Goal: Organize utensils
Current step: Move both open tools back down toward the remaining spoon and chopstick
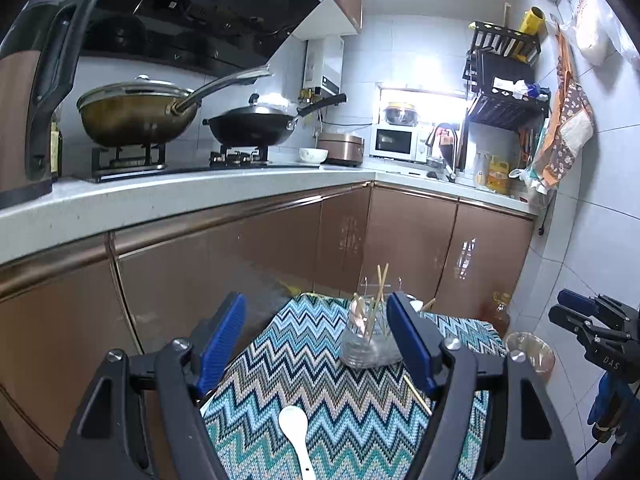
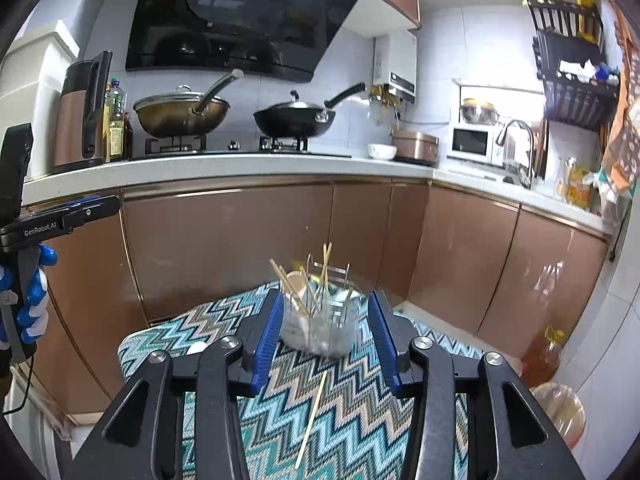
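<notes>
We note a small table under a zigzag cloth (image 2: 360,408), standing clear of the brown cabinet fronts, with bare floor showing beyond its far and right edges.

A glass jar (image 2: 320,328) sits near the far edge of the cloth, holding several chopsticks (image 2: 326,268) and a pale spoon, all leaning. The jar is blurred in the right wrist view, so we cannot count its contents.

Left gripper (image 1: 316,328): jaws spread wide, nothing between the pads. A white spoon (image 1: 296,432) lies on the cloth below it, near the near edge; its handle end is cut off by the picture's lower border.

Right gripper (image 2: 324,340): jaws apart, framing the jar without touching it. A single chopstick (image 2: 314,412) lies loose on the cloth between the fingers.

Legible writing: "GenRobot.AI" on the left gripper's body in the right wrist view; "DAS" on the right gripper in the left wrist view. A blue-and-white gloved hand (image 2: 34,300) holds the left gripper.
</notes>
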The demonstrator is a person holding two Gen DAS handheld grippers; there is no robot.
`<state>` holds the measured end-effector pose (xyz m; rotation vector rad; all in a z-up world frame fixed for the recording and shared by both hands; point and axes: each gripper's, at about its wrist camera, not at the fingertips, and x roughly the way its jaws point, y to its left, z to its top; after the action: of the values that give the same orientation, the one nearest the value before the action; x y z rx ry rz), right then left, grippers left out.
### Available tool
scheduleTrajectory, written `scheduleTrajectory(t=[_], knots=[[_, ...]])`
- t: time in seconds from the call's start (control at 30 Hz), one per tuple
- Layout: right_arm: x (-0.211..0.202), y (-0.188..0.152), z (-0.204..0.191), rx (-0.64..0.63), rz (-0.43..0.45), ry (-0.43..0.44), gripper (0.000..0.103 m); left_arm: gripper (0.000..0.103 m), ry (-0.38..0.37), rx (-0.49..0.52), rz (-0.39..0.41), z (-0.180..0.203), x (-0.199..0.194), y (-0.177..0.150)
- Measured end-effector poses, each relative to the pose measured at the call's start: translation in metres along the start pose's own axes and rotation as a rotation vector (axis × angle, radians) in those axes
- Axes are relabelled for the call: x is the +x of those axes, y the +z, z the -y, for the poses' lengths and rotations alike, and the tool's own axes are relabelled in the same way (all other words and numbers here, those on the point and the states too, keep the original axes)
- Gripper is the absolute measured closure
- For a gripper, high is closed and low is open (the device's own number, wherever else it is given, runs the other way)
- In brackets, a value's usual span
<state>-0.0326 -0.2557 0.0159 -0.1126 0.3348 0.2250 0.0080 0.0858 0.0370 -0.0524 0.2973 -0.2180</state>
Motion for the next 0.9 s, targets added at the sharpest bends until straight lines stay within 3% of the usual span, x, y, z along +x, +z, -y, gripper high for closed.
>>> scheduleTrajectory(t=[0.37, 0.9], knots=[[0.013, -0.022, 0.011, 0.044, -0.070, -0.004, 0.059, 0.031, 0.026, -0.030, -0.072, -0.022, 0.015, -0.026], [0.070, -0.067, 0.046, 0.145, -0.219, 0.011, 0.059, 0.031, 0.037, -0.095, -0.323, -0.049, 0.086, -0.089]])
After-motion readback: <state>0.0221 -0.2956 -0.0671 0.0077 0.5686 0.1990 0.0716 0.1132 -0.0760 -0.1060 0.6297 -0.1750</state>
